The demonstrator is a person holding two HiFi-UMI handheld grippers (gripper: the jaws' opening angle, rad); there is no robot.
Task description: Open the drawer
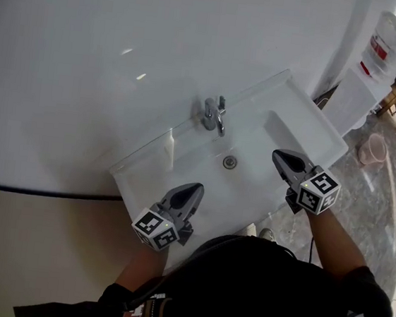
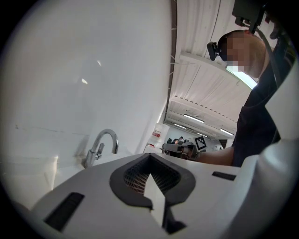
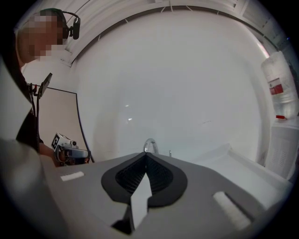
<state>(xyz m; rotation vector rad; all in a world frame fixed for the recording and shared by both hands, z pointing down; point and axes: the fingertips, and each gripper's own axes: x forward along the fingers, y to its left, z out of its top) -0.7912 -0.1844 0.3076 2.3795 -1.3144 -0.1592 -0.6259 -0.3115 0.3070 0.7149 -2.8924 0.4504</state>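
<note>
**Head view:** A white sink (image 1: 252,185) stands against a white wall (image 1: 89,49), with a chrome faucet (image 1: 213,115) at its back and a round drain (image 1: 229,162) in the basin. The left claw (image 1: 196,189) hangs over the sink's near left part. The right claw (image 1: 278,155) hangs over the basin's right side. Both point toward the faucet end. On each the dark jaws are drawn together to a tip with nothing between them. No drawer can be made out here. Whatever lies under the sink's near edge is covered by the person (image 1: 261,289), so the drawer's look and its place relative to either claw cannot be told. A water dispenser (image 1: 374,78) stands to the sink's right, and a pink bucket (image 1: 374,149) sits on the stone floor (image 1: 377,210) beside it.

**Left gripper view:** The left claw (image 2: 149,157) has its ribbed pads meeting at the tip and holds nothing. The faucet (image 2: 100,147) rises beyond it to the left. The right claw (image 2: 175,147) shows farther off, level with it. The drawer is not seen.

**Right gripper view:** The right claw (image 3: 146,154) is closed on itself and empty. The top of the faucet (image 3: 150,144) shows straight ahead, just over the tip. The left claw (image 3: 77,152) shows at the left. The white wall fills the rest, and again the drawer is not seen.
</note>
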